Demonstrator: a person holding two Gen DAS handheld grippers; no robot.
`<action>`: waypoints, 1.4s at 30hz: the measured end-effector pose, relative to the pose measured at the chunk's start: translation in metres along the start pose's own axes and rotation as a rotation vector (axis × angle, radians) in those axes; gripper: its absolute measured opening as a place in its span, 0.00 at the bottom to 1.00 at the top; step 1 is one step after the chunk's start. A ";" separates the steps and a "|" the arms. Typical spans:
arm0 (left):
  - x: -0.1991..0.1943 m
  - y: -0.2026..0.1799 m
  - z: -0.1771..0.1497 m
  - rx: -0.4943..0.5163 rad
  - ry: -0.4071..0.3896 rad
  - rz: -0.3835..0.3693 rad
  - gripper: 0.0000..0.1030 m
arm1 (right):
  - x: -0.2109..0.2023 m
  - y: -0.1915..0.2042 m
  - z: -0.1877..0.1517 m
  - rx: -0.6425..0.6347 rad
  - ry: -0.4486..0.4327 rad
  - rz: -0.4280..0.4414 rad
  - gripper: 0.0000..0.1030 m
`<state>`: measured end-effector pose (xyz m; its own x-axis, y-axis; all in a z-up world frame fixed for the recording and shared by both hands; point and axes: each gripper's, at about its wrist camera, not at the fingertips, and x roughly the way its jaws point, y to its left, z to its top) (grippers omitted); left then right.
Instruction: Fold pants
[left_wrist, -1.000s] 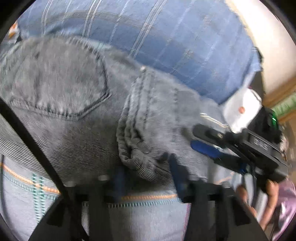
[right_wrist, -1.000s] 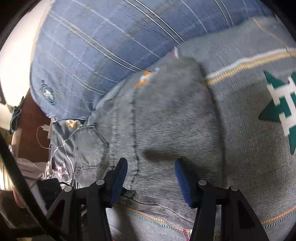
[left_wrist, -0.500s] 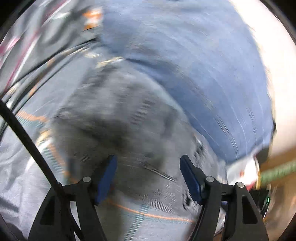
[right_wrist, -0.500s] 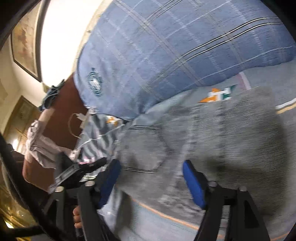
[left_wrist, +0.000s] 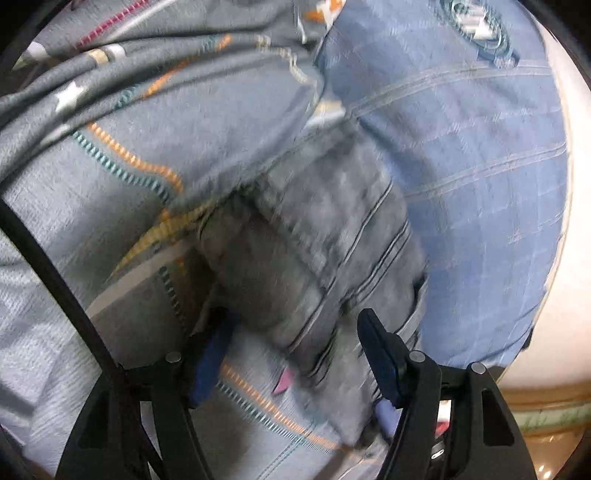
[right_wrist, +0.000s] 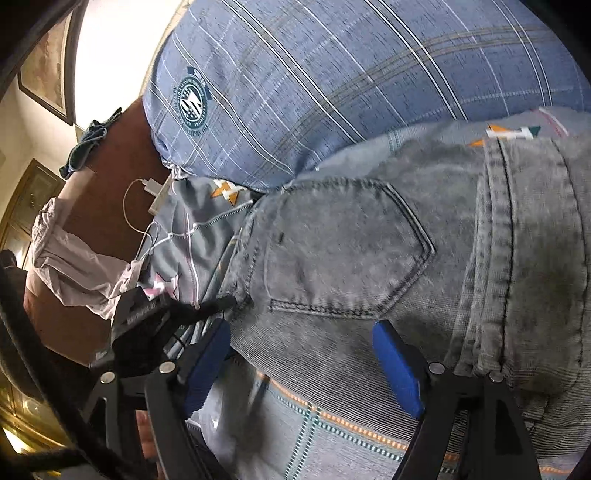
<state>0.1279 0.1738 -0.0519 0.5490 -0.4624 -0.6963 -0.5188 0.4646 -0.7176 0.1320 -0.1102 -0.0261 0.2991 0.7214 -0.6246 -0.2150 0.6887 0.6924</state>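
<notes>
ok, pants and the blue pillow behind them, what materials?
Pants: looks like grey washed denim, matte; fine twill ribbing, dark double stitching around the patch pocket, thick seams. Pillow: probably thin woven cotton or a blend, blue plaid lines, printed round crest, soft wrinkles.

- left claw: two matte black plastic arms, each ending in a dark blue pad; a round silver screw head sits on each arm behind the pad.
- a thin black cable curves across the left side of the left wrist view.
- right claw: the same black frame, with brighter blue rectangular pads and silver screws at the joints.
- in the right wrist view the left claw's black body shows small pale lettering, too small to read.
</notes>
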 end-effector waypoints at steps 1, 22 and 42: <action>-0.001 -0.003 0.001 0.011 -0.010 0.011 0.68 | 0.002 -0.005 -0.002 0.011 0.007 0.000 0.80; -0.020 -0.052 0.010 0.340 -0.155 0.167 0.20 | -0.004 -0.009 -0.003 0.024 0.024 0.024 0.67; -0.009 -0.223 -0.173 1.168 -0.274 0.192 0.15 | -0.166 -0.095 0.042 0.269 -0.241 0.189 0.86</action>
<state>0.1257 -0.0562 0.1118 0.7216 -0.2023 -0.6621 0.2191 0.9739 -0.0588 0.1422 -0.2984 0.0265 0.4942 0.7737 -0.3964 -0.0463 0.4787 0.8767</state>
